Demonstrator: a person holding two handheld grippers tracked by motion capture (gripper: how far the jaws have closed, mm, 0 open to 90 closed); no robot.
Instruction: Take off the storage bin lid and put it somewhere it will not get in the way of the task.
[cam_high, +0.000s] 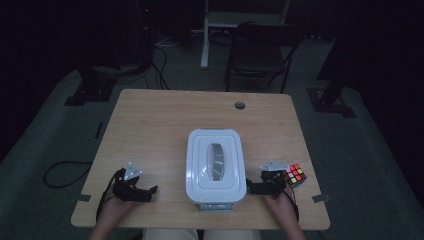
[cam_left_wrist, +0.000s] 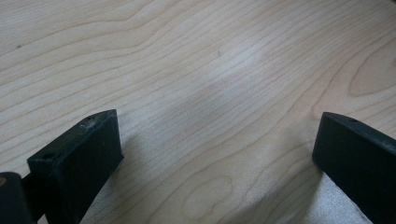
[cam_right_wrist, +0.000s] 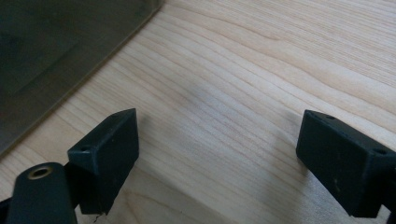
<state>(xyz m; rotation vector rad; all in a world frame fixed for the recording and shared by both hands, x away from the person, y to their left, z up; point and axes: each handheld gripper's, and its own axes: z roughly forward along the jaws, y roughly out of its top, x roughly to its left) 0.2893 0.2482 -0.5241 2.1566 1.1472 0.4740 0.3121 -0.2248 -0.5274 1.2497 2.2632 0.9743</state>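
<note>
I read this as the start, before any grasp. My left tool (cam_high: 151, 191) rests on the table (cam_high: 160, 120) well left of the white lidded container (cam_high: 216, 167), jaws spread wide and empty. My right tool (cam_high: 251, 188) sits just right of the container, equally open, with the Rubik's cube (cam_high: 295, 175) beyond it. Next, I'd bring both tools in against the container's sides.

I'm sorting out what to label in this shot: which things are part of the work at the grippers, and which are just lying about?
Part of the work:
white lidded box, between the grippers
puzzle cube, beside the right gripper
left gripper, open over bare table

Lying about:
folding chair behind the table
cable on the floor
</note>
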